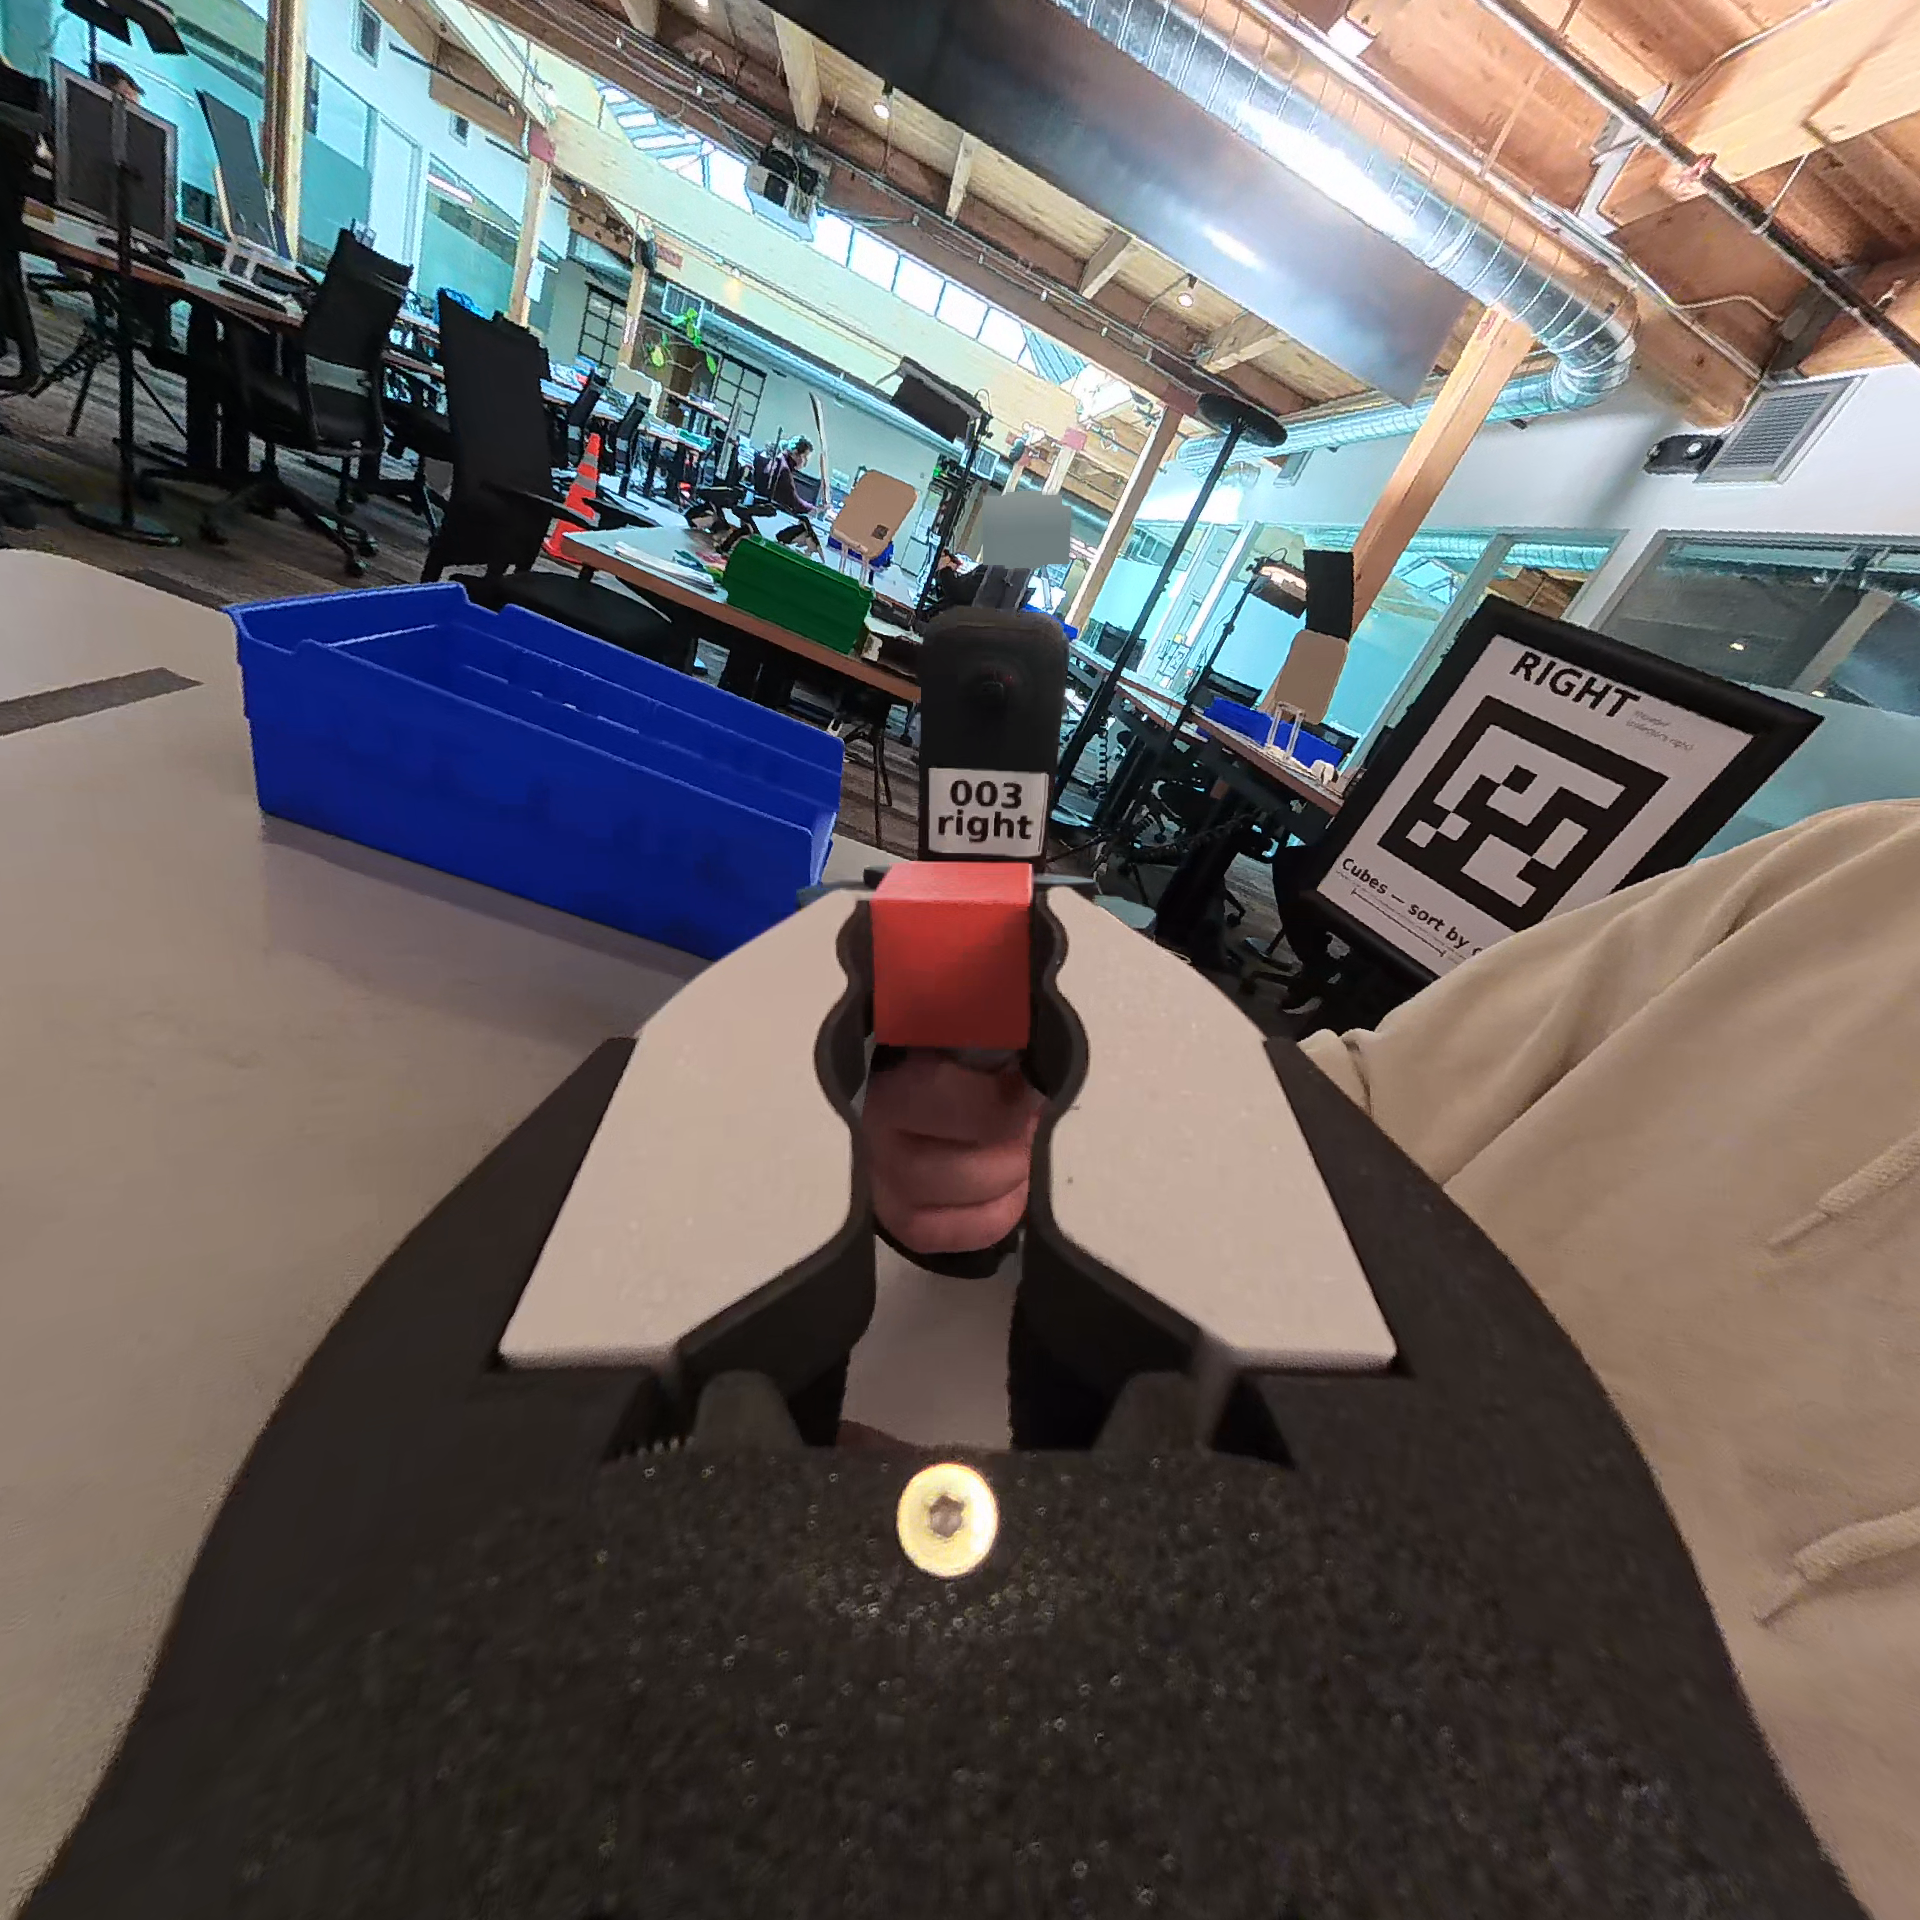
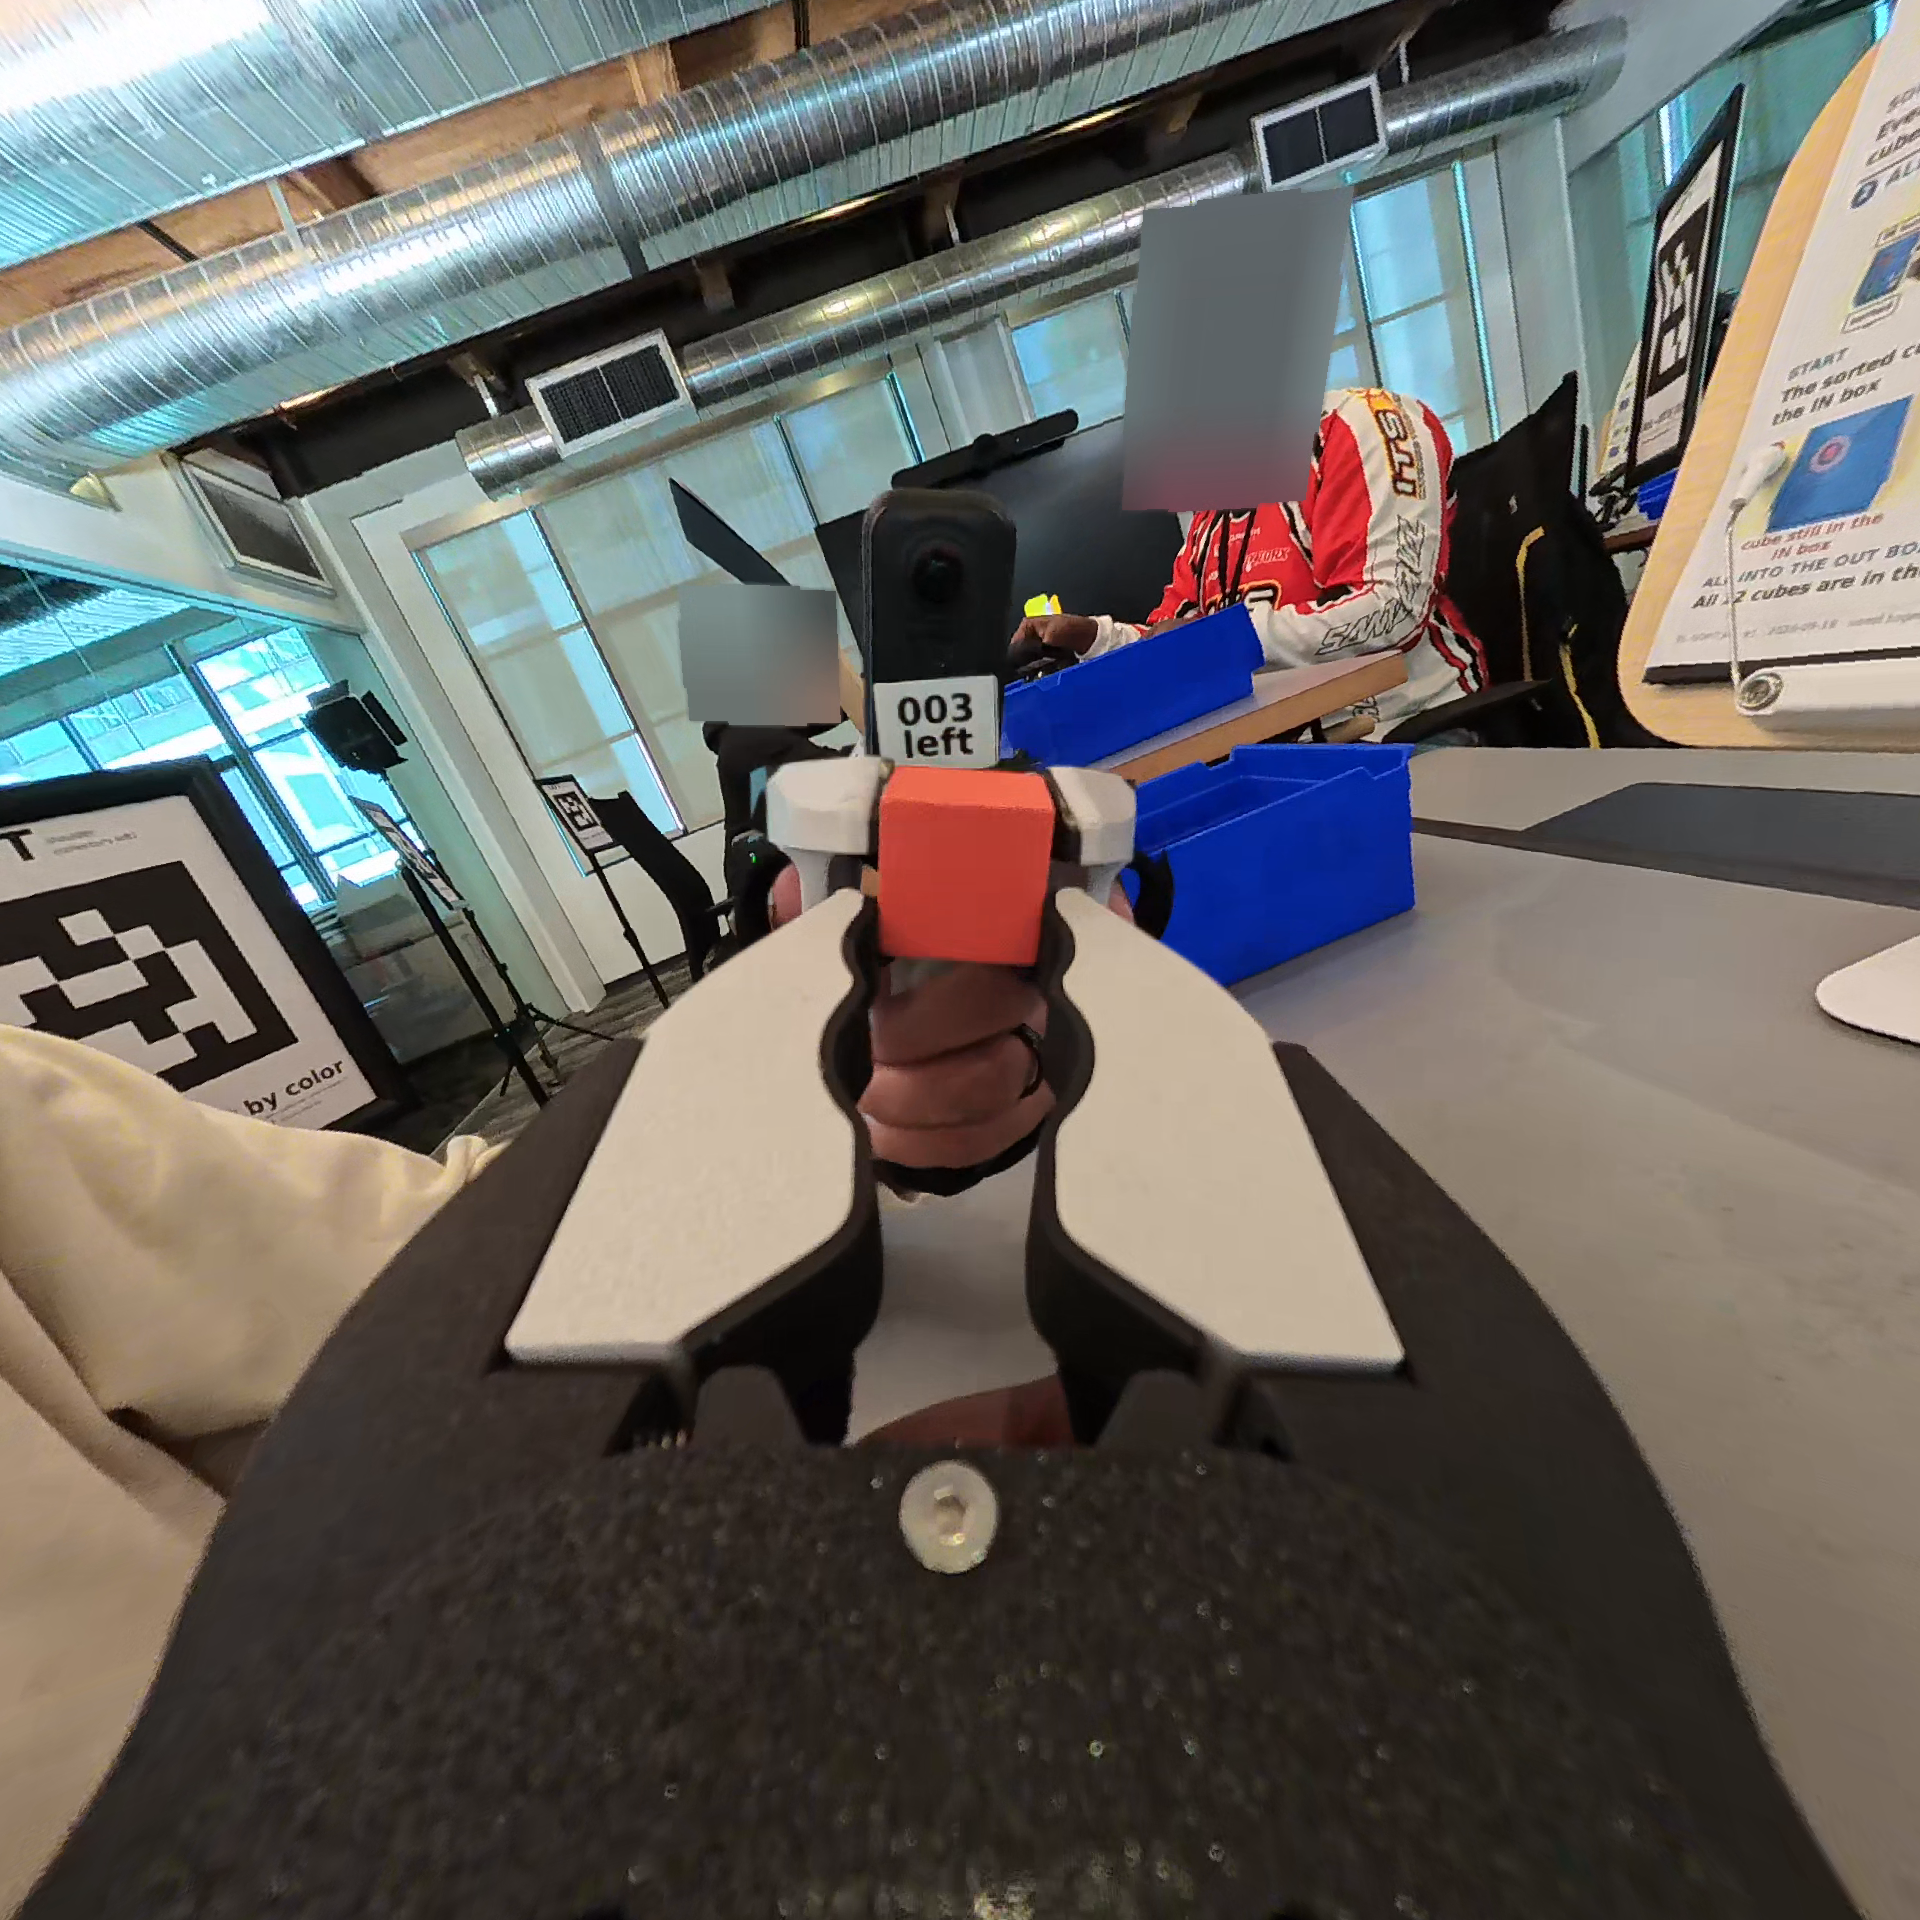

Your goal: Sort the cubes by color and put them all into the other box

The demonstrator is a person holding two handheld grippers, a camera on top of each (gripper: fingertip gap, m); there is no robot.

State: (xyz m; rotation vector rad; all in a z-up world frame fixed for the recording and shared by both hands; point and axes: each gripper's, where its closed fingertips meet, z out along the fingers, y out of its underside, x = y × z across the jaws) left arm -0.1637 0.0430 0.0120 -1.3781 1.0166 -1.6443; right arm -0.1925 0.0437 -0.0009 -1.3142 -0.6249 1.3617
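Two grippers face each other above a grey table, one cube between their tips.

In the left wrist view the left gripper [image 1: 951,961] has its fingers closed narrow on a red cube [image 1: 951,956]; the right wrist view shows the right gripper [image 2: 961,883] closed on an orange-red cube [image 2: 961,868], apparently the same one. Both views show a blue box [image 1: 540,769] [image 2: 1278,852] standing on the table [image 1: 208,1039] beyond the tips.
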